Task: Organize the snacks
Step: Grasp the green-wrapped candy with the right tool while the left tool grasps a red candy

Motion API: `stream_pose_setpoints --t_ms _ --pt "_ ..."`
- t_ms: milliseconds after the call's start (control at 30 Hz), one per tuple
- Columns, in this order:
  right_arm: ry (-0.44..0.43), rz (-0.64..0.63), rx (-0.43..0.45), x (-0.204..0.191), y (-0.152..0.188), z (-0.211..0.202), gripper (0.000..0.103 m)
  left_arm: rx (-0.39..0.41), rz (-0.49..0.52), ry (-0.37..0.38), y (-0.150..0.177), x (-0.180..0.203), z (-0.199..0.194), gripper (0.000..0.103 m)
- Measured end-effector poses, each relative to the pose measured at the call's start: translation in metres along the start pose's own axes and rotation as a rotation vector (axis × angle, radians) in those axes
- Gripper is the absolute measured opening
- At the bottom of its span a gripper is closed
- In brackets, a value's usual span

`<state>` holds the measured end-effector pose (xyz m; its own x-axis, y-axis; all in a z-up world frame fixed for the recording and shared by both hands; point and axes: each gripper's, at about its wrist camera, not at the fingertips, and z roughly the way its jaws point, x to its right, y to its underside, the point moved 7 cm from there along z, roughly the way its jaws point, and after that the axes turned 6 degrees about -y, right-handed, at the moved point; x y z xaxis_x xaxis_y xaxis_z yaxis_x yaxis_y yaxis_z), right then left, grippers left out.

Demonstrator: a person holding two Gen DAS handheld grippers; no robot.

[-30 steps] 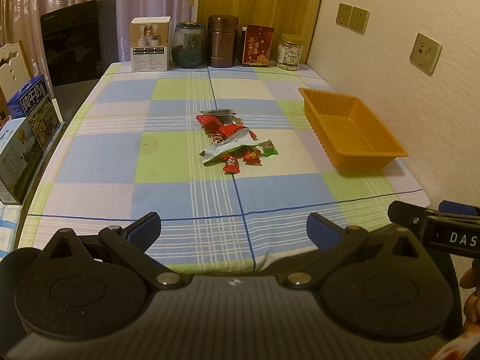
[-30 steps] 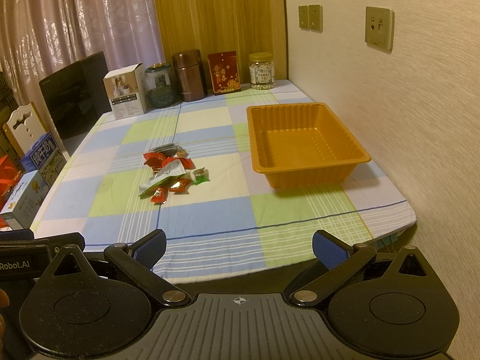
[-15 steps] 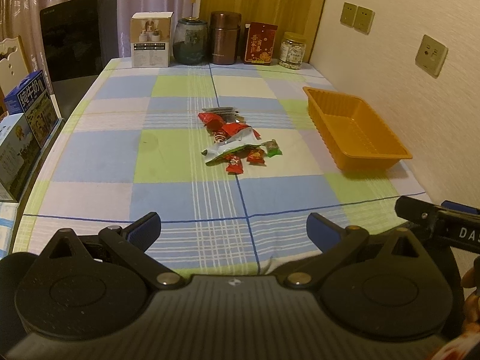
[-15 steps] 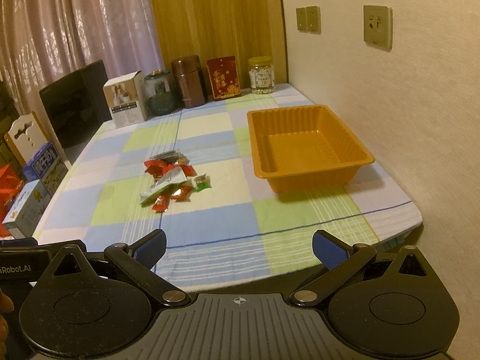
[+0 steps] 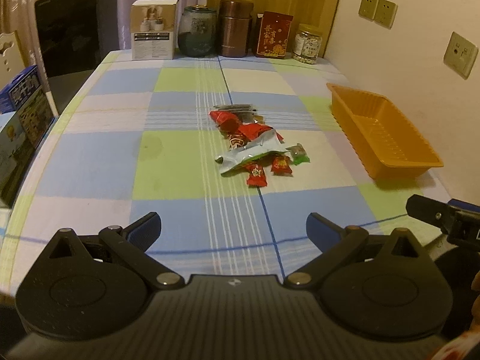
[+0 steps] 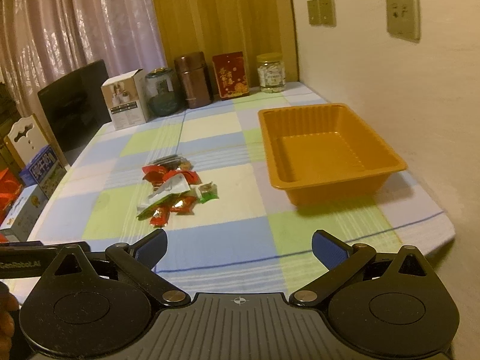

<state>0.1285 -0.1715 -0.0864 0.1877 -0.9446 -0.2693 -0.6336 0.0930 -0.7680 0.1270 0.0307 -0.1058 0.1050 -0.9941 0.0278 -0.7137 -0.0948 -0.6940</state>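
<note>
A small heap of wrapped snacks (image 5: 252, 144) (image 6: 172, 190) lies mid-table on the checked cloth: red sachets, a white-and-green packet, a green sweet. An orange plastic tray (image 5: 387, 162) (image 6: 339, 184) stands to their right by the wall, nothing in it. My left gripper (image 5: 232, 229) is open over the near edge of the table, well short of the snacks. My right gripper (image 6: 238, 247) is open too, near the front edge, with the tray ahead right and the snacks ahead left. Neither holds anything.
Along the far edge stand a white box (image 5: 153, 30), a dark glass jar (image 5: 196, 31), a brown canister (image 5: 235, 28), a red packet (image 5: 273, 36) and a clear jar (image 5: 307, 43). A black chair back (image 5: 78, 27) and blue cartons (image 5: 24, 114) sit at the left.
Both grippers have moved forward over the table and risen a little; the snacks and tray look nearer. Both stay open, and nothing on the table has shifted.
</note>
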Motion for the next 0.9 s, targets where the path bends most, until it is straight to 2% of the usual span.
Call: stream_pose_setpoints --t_ms 67,133,300,400,467,600,767,900 --pt "-0.009 0.000 -0.006 0.000 0.000 0.013 0.101 0.001 0.009 0.007 -0.002 0.001 0.012 0.097" --pt "-0.024 0.000 -0.022 0.000 0.000 0.028 0.090 -0.004 0.014 0.012 -0.005 0.002 0.026 0.095" --pt "-0.026 0.002 -0.047 0.006 0.000 0.063 0.080 -0.005 0.038 0.025 -0.010 0.007 0.059 0.090" --pt "-0.021 0.003 -0.057 0.011 -0.001 0.082 0.076 -0.013 0.052 0.056 -0.012 0.014 0.081 0.080" --pt "-0.018 0.001 -0.062 0.015 -0.001 0.095 0.075 -0.017 0.053 0.070 -0.013 0.018 0.094 0.071" --pt "-0.016 0.003 -0.076 0.020 -0.002 0.115 0.074 -0.031 0.074 0.085 -0.015 0.027 0.119 0.060" --pt "-0.017 0.011 -0.090 0.024 -0.003 0.132 0.074 -0.032 0.089 0.098 -0.018 0.035 0.141 0.040" --pt "-0.017 0.004 -0.103 0.024 0.000 0.140 0.074 -0.011 0.083 0.114 -0.023 0.040 0.149 0.038"
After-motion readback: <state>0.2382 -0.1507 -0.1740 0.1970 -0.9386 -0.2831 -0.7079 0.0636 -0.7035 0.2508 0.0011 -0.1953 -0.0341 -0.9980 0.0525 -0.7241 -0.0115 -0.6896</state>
